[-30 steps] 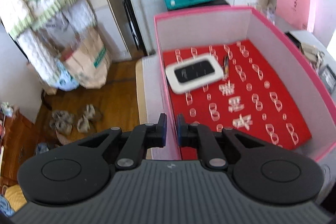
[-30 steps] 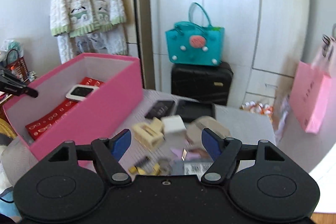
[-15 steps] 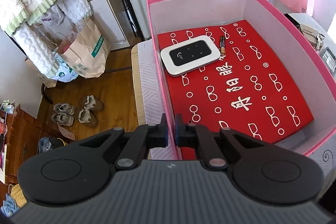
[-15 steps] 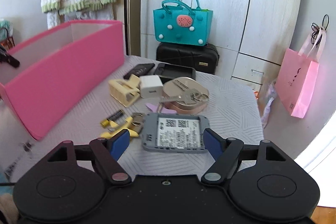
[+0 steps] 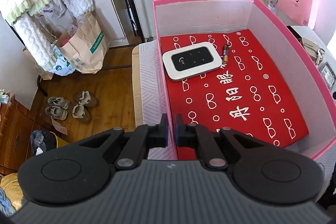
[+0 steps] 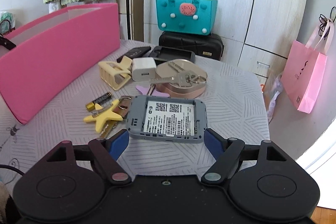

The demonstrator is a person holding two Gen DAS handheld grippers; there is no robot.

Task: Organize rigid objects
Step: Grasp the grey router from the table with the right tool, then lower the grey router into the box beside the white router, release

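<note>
Left wrist view: the left gripper (image 5: pixel 171 126) is clamped on the pink box (image 5: pixel 279 20) wall; a white router (image 5: pixel 191 63) lies ahead inside. Right wrist view: the right gripper (image 6: pixel 166 140), jaws spread and just opening, flanks the grey device (image 6: pixel 168 119) untouched; skewed closure could tip it.

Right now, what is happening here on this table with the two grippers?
A person is sorting small things into a pink box. The left gripper is shut on the box's near wall. A white router and a battery already lie inside. The right gripper is open, its jaws just widening, in front of a grey device on the table, not yet touching it.
</note>
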